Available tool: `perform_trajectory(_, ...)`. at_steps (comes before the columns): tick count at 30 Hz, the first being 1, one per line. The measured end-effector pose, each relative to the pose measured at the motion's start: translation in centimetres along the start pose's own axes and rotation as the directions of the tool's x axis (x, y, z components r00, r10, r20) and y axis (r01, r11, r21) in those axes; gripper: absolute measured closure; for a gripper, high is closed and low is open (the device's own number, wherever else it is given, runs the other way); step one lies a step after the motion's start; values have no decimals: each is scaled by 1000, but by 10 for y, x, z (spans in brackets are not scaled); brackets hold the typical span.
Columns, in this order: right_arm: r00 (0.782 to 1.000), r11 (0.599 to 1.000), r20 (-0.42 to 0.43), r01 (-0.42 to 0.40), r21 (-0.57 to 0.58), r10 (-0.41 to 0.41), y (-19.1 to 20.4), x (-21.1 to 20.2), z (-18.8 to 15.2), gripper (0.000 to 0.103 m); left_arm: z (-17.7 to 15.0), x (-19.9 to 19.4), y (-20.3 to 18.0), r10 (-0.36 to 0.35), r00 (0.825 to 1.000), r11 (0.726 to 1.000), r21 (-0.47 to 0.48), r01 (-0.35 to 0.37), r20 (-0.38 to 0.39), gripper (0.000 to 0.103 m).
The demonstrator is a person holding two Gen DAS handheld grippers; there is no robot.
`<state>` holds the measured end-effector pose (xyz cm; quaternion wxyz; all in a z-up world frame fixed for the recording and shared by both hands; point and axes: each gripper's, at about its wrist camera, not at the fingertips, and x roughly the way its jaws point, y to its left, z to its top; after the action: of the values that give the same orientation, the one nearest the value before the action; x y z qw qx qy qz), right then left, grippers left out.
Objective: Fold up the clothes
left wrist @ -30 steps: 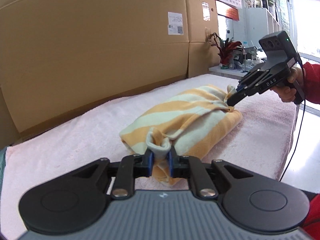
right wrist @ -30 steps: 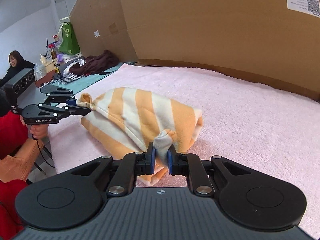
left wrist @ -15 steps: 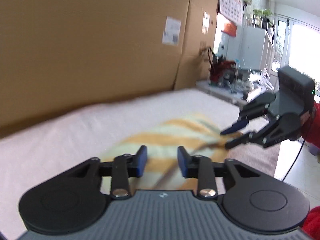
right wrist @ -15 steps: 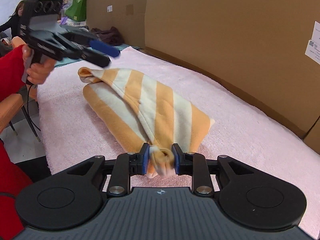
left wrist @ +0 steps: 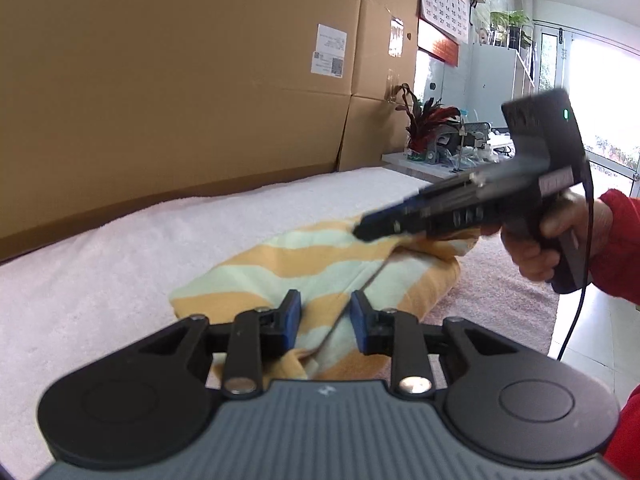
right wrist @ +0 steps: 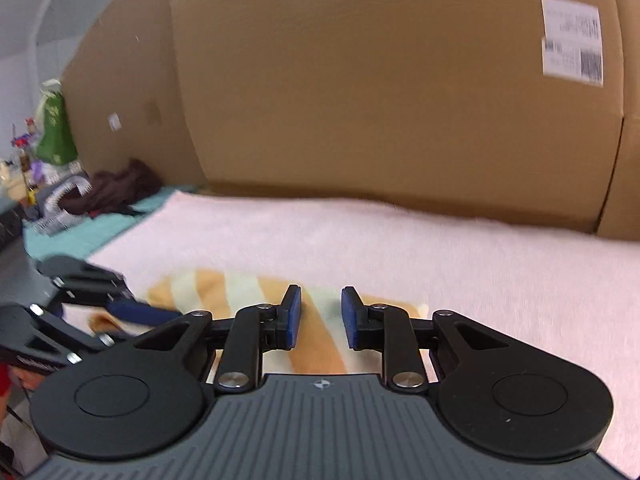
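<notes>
Striped garment folded near front edge of pink towel. Left gripper jaws just opened, gripping nothing. Right gripper jaws apart, empty.

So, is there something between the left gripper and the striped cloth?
Nothing visible. The left gripper is open just above the striped cloth. The right gripper, also open, hovers over the cloth's far end, off to the side.
</notes>
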<state>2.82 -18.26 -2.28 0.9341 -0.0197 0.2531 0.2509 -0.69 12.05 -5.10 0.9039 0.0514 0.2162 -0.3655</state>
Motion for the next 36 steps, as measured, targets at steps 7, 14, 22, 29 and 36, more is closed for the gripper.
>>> perform_trajectory(7,990,992,97,111,-68,-104,18,-26,-22,80,21,-27,2,-20,995,999,-36,24,94,76)
perform_trajectory(14,983,988,99,154,-9,-153,22,-41,-50,79,-3,-1,-6,15,1000,998,-57,-15,-1,72)
perform_trajectory(22,970,990,198,126,68,-138,19,-53,-25,78,17,-30,-18,87,991,996,-33,-85,103,51)
perform_trajectory(29,987,980,77,125,154,-138,23,-23,-30,76,-1,8,-14,103,994,991,-82,-104,-22,54)
perform_trajectory(36,978,981,140,133,139,-153,31,-38,-29,75,14,-11,-25,182,981,980,-93,-176,61,49)
